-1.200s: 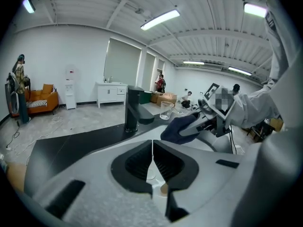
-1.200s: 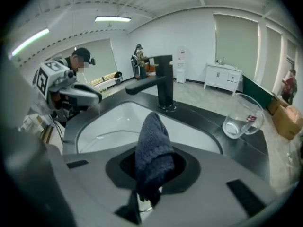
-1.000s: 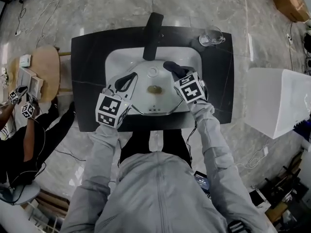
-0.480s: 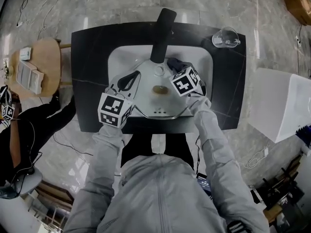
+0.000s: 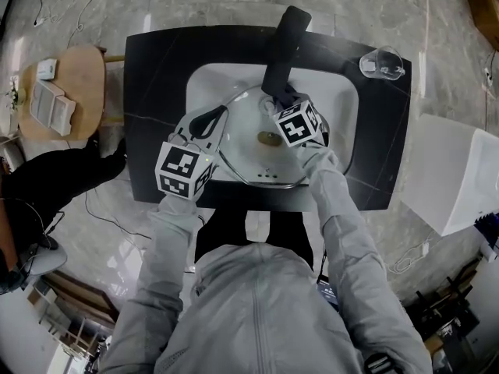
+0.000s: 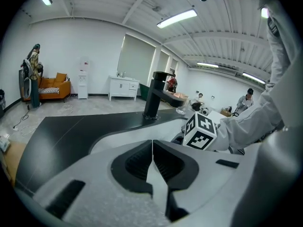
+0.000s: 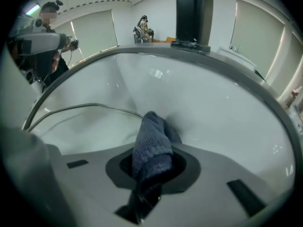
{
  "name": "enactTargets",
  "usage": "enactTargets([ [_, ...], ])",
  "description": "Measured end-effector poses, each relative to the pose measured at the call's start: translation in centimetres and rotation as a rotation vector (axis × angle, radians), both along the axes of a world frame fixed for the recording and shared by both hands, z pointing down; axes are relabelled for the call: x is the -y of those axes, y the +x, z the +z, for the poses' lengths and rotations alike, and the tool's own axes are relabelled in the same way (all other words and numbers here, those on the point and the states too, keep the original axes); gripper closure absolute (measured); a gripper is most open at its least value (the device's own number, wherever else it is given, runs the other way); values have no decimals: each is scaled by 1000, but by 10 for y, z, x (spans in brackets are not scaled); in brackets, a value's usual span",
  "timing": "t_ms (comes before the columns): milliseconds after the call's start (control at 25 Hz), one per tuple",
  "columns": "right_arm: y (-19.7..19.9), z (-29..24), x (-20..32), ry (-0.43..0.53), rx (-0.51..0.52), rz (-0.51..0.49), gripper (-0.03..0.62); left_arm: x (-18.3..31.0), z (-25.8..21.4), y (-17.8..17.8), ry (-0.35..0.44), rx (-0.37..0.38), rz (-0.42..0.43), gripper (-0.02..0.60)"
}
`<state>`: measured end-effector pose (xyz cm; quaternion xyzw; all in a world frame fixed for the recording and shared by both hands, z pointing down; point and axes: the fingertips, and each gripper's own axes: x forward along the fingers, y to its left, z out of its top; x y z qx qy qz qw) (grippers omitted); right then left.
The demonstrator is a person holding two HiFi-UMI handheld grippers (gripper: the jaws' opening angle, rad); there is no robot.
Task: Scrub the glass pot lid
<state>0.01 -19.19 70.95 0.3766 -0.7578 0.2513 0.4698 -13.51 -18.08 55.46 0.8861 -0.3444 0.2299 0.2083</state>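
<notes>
Head view: a black counter (image 5: 156, 92) holds a white sink (image 5: 203, 80), with a black faucet (image 5: 282, 45) at 12 o'clock. The glass pot lid (image 5: 245, 158) sits tilted in the basin, its metal rim reaching the sink's front edge at 6 o'clock. The left gripper (image 5: 207, 123) meets the lid's rim at 9 o'clock. The right gripper (image 5: 282, 101) is over the lid at 1 o'clock, just below the faucet, with a dark cloth (image 5: 277, 92) at its tips. A clear glass cup (image 5: 382, 62) stands on the counter at 2 o'clock, well apart from the sink.

Left gripper view: the left gripper (image 6: 152, 148) has its jaws pressed together with only a thin seam between them, shut at the lid's rim. Beyond them lie the counter (image 6: 71, 131), the sink's edge (image 6: 142, 126), and the faucet (image 6: 154, 96) at 12 o'clock.

Right gripper view: the right gripper (image 7: 150, 164) has its jaws closed around the dark blue knitted cloth (image 7: 151, 145), which sticks out forward. The lid (image 7: 80, 126) lies at 9 o'clock, its rim an arc against the white sink (image 7: 213, 103). The faucet (image 7: 194, 13) rises at 12 o'clock.
</notes>
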Motion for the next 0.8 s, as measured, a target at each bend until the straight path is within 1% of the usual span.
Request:
enactTargets([
  [160,-23,-2,0,-3,51,-5,526,-2,-1,-4,2,4,2,552],
  [360,-57,0,-2,-44,173,6,526,-5,-5,-9,11,11,1,552],
  [440,-68,1,-3,-53,195,0,526,-5,-7,-14,12,13,-8,552],
  [640,-88,-2,-9,-59,229,-50,526,-6,-8,-23,13,15,-21,552],
  [800,-110,-11,-24,-92,286,-117,526,-7,-10,-26,16,12,-26,552],
])
